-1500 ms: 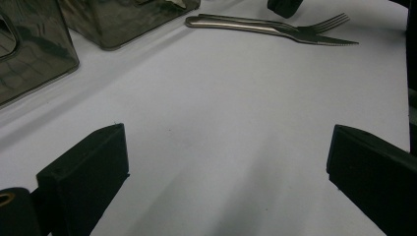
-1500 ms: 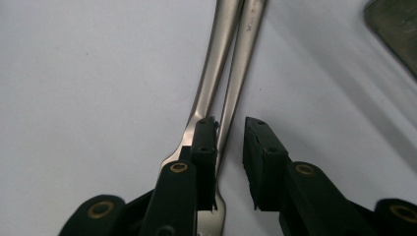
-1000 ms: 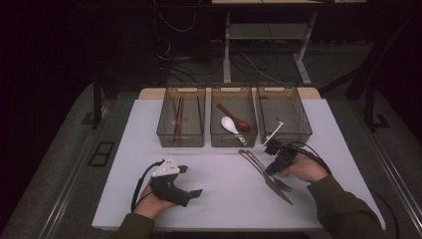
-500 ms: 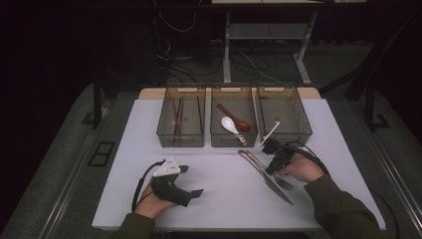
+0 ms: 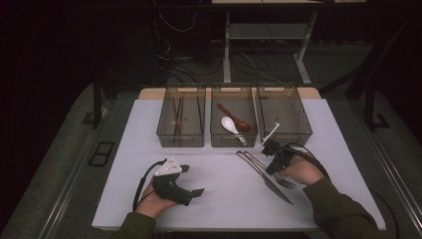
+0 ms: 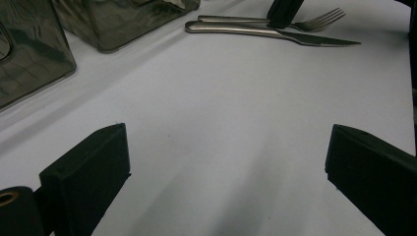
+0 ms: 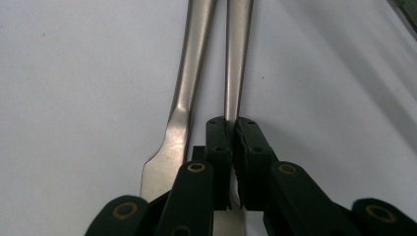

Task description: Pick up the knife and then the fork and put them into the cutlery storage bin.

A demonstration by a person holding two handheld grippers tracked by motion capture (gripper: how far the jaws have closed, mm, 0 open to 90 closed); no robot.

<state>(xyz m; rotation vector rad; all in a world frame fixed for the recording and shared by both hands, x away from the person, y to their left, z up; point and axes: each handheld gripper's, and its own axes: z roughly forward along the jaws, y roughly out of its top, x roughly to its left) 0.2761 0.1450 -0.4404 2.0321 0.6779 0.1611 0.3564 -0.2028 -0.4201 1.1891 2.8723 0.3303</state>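
A steel fork [image 7: 237, 49] and a steel knife [image 7: 194, 64] lie side by side on the white table, right of centre. My right gripper [image 7: 232, 132] is shut on the fork's handle, its jaws pressed together around it. In the high view the right gripper [image 5: 272, 167] sits over the cutlery, with the knife [image 5: 266, 177] to its left and the fork tines [image 5: 286, 183] under the hand. My left gripper [image 5: 193, 180] rests on the table at front left, open and with nothing in it. The left gripper [image 6: 226, 172] faces the knife [image 6: 275, 35] and fork [image 6: 319, 19].
Three smoky clear bins stand in a row at the back. The left bin [image 5: 181, 134] holds chopsticks. A white spoon [image 5: 230, 124] and a brown spoon [image 5: 236, 117] lie in the middle one. A white utensil [image 5: 271, 132] leans on the right bin [image 5: 286, 134].
My right hand has shifted slightly over the fork's handle. The cutlery and the left gripper have stayed where they were.
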